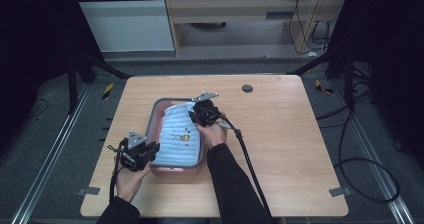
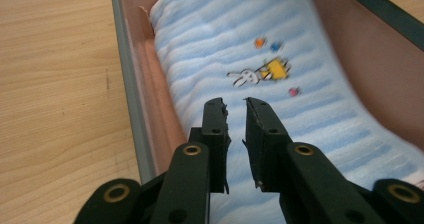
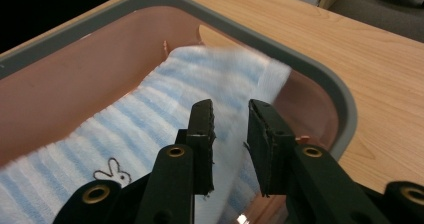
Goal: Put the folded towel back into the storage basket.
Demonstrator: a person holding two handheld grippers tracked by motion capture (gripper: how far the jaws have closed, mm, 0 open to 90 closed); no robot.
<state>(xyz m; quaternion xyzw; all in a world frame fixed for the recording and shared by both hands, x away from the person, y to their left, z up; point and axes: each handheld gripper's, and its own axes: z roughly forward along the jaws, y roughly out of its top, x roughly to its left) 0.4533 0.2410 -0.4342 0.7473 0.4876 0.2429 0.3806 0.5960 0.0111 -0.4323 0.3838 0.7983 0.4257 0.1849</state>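
The blue-and-white striped towel (image 1: 178, 136), marked with a small rabbit print (image 2: 260, 74), was seen lying folded inside the pink storage bin (image 1: 155, 118), filling most of its floor, with its far end bulging up against the grey-rimmed wall (image 3: 320, 91). The placing was therefore judged largely done; what seemed left was the flattening of that raised far end and the withdrawal of both tools. The right gripper (image 1: 199, 113) was held just above that far end, its jaws parted by a narrow gap and nothing pinched between them, the cloth lying directly beneath and ahead of the tips. The left gripper (image 1: 150, 151) was poised over the near end of the towel, just inside the bin's near-left corner, its jaws likewise a little apart and empty, the rabbit print lying ahead of them. Whether either tip was touching the cloth could not be told. The bin stood on the wooden table (image 1: 280, 134), which extended beyond both grippers.
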